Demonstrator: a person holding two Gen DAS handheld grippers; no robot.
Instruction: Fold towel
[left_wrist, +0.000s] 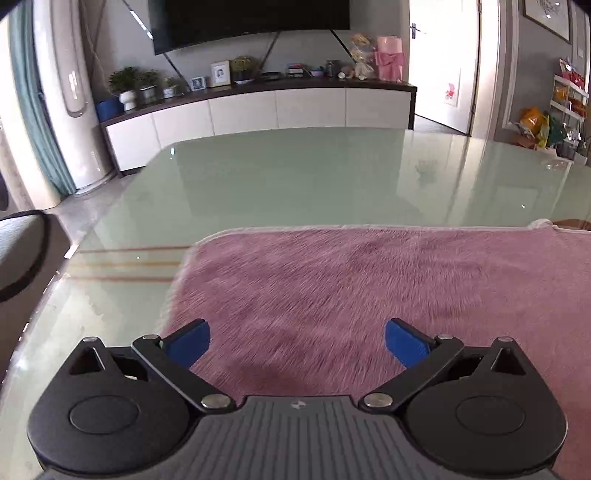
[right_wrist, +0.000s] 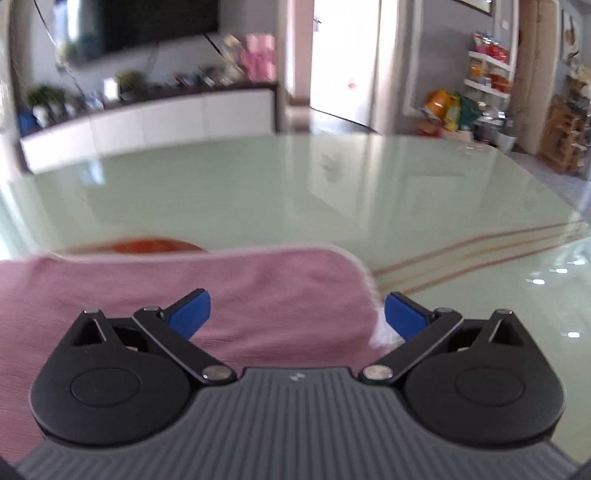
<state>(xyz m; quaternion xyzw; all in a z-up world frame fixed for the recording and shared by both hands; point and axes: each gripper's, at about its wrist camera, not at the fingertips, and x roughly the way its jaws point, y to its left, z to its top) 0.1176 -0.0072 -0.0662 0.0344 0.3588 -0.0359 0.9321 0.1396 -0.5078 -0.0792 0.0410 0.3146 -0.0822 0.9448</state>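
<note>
A fluffy pink towel (left_wrist: 369, 295) lies flat on the pale green glass table (left_wrist: 277, 177). My left gripper (left_wrist: 297, 341) is open above the towel's near left part, its blue fingertips (left_wrist: 190, 343) spread wide and holding nothing. In the right wrist view the same towel (right_wrist: 221, 291) shows its rounded far right corner. My right gripper (right_wrist: 297, 314) is open over that corner, its right fingertip (right_wrist: 404, 314) past the towel's right edge. That view is blurred by motion.
The glass table (right_wrist: 332, 192) stretches far ahead. An orange-red object (right_wrist: 147, 245) peeks out behind the towel's far edge. A TV cabinet (left_wrist: 258, 107) with plants and frames stands beyond the table. A dark chair (left_wrist: 26, 258) is at the left.
</note>
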